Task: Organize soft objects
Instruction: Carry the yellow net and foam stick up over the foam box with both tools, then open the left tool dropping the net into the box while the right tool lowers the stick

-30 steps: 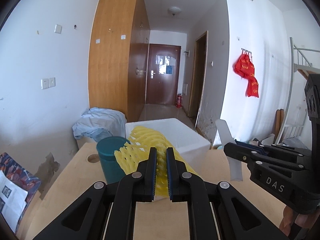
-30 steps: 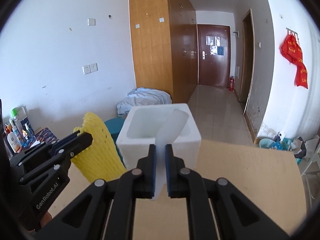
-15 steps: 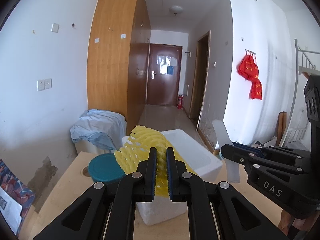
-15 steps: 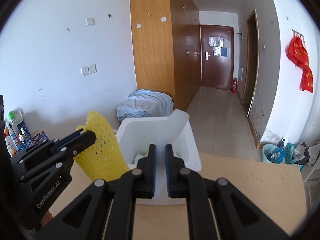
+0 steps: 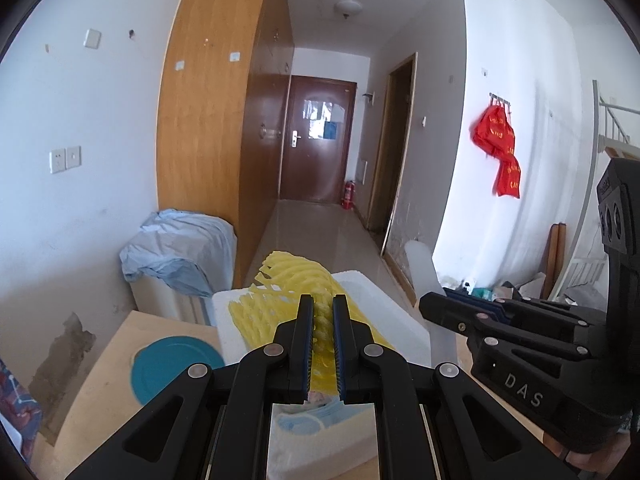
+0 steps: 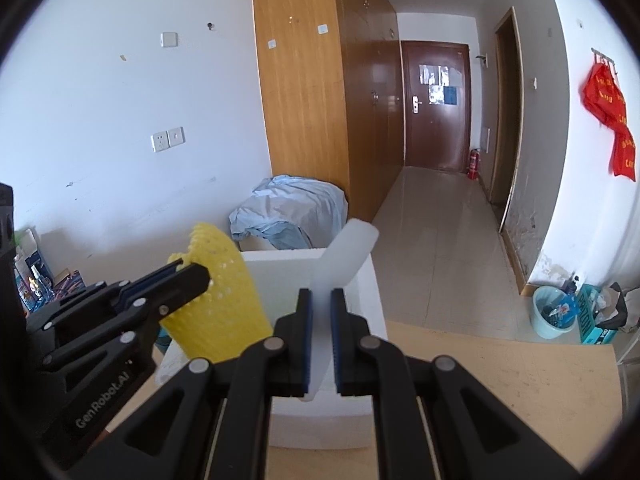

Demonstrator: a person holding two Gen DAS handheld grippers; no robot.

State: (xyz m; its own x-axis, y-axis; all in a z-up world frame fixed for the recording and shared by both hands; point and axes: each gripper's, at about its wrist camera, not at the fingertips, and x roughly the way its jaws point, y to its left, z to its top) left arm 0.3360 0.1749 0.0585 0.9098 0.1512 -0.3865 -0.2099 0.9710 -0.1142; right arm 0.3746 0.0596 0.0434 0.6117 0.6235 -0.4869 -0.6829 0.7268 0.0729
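My left gripper [image 5: 321, 312] is shut on a yellow foam net sleeve [image 5: 280, 300] and holds it above the open white foam box [image 5: 400, 324]. Blue and white soft items [image 5: 316, 416] lie inside the box. My right gripper [image 6: 321, 304] is shut on a white foam sheet [image 6: 348, 256], held over the box [image 6: 372, 292]. In the left wrist view the right gripper [image 5: 436, 306] is to the right with the sheet [image 5: 420, 268]. In the right wrist view the left gripper [image 6: 200, 276] holds the yellow sleeve [image 6: 224, 312] at the left.
A teal round lid [image 5: 172, 368] sits on the wooden table [image 5: 104, 364] left of the box. A blue cloth covers a bin [image 5: 180, 248] behind the table. The table's right part [image 6: 520, 380] is bare wood. A hallway lies beyond.
Both grippers have moved forward and risen over the foam box, still holding the yellow sleeve and the white sheet. The box's inside now shows under my left gripper.
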